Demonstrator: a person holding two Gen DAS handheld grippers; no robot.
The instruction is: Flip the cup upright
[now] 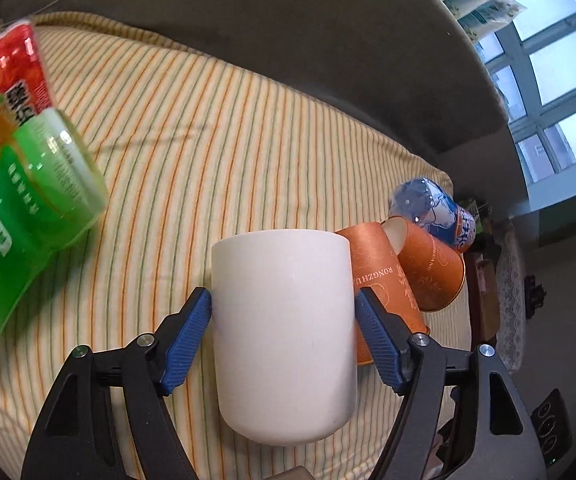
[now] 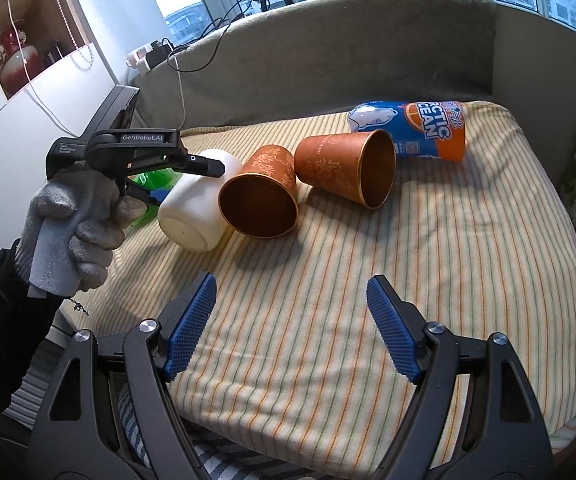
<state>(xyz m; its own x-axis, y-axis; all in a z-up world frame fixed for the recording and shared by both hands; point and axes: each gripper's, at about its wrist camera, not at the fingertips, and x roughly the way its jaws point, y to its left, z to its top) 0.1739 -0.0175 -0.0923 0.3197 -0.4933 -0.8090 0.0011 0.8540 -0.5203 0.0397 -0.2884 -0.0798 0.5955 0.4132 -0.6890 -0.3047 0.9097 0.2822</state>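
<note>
A white cup (image 1: pixel 284 332) lies on its side on the striped cushion (image 1: pixel 208 152), its closed bottom toward my left wrist camera. My left gripper (image 1: pixel 283 312) is shut on it, one blue pad on each side. In the right wrist view the white cup (image 2: pixel 196 204) shows at the left with the left gripper (image 2: pixel 160 176) around it. My right gripper (image 2: pixel 290 304) is open and empty above the cushion's front edge (image 2: pixel 328 360).
Two orange paper cups (image 2: pixel 262 192) (image 2: pixel 348 168) lie on their sides beside the white cup. A blue Arctic Ocean cup (image 2: pixel 412 128) lies behind them. Green and red snack packs (image 1: pixel 20 168) lie at the left. The grey sofa back (image 2: pixel 328 52) stands behind.
</note>
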